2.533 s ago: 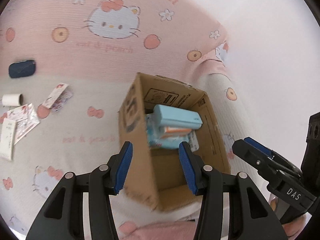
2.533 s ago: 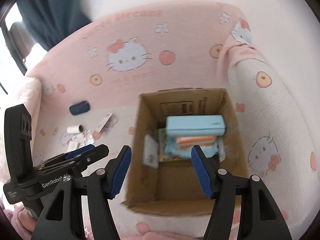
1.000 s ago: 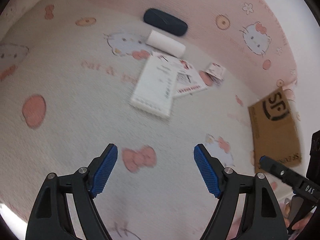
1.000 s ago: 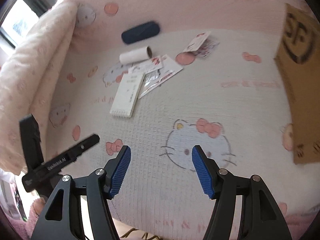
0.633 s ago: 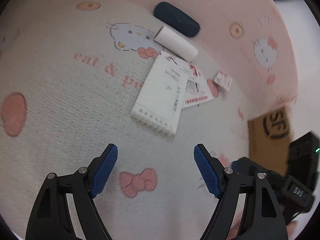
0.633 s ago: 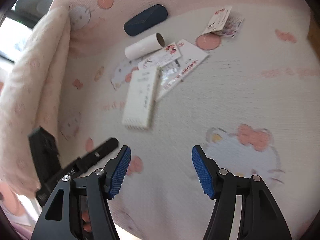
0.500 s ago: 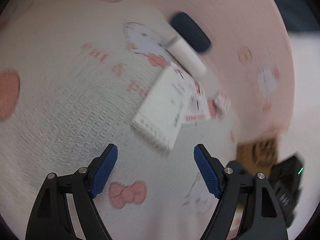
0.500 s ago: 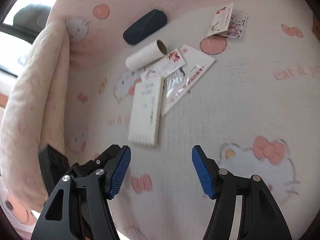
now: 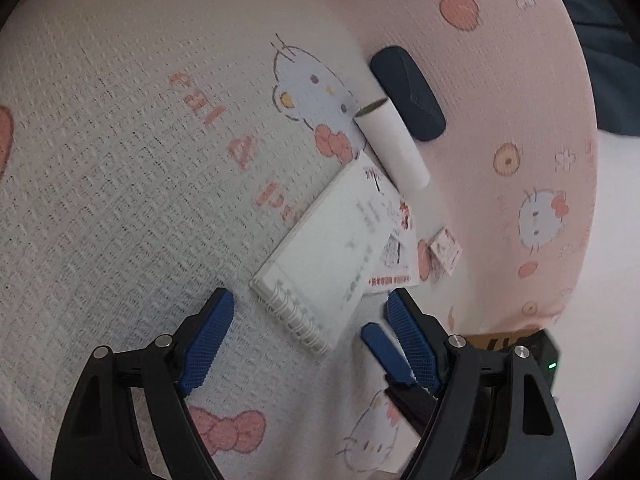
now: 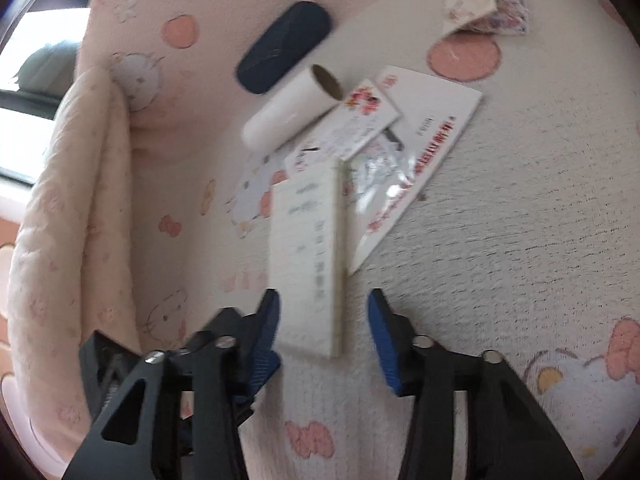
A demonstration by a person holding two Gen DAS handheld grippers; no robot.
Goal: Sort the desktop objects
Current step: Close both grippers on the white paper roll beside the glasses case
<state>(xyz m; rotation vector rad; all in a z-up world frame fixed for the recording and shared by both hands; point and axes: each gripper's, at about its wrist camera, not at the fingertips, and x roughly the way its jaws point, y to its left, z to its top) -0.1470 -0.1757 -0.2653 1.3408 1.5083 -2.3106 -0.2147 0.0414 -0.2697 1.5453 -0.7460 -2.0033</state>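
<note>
Motion blur smears the right wrist view, so the writing on the notebook [image 10: 308,256] cannot be read. The notebook covers part of the leaflet [image 10: 416,160] beneath it. In the left wrist view the cardboard box [image 9: 496,340] at 4 o'clock shows only a sliver behind the left tongs [image 9: 310,340], and the right tongs [image 9: 384,354] are partly hidden there.

We see soft, even daylight, with a bright window [image 10: 24,136] blown out at the right wrist view's left edge. Both views bow strongly at their dark fisheye rims. Motion blur smears the notebook [image 10: 308,256] and its print.
</note>
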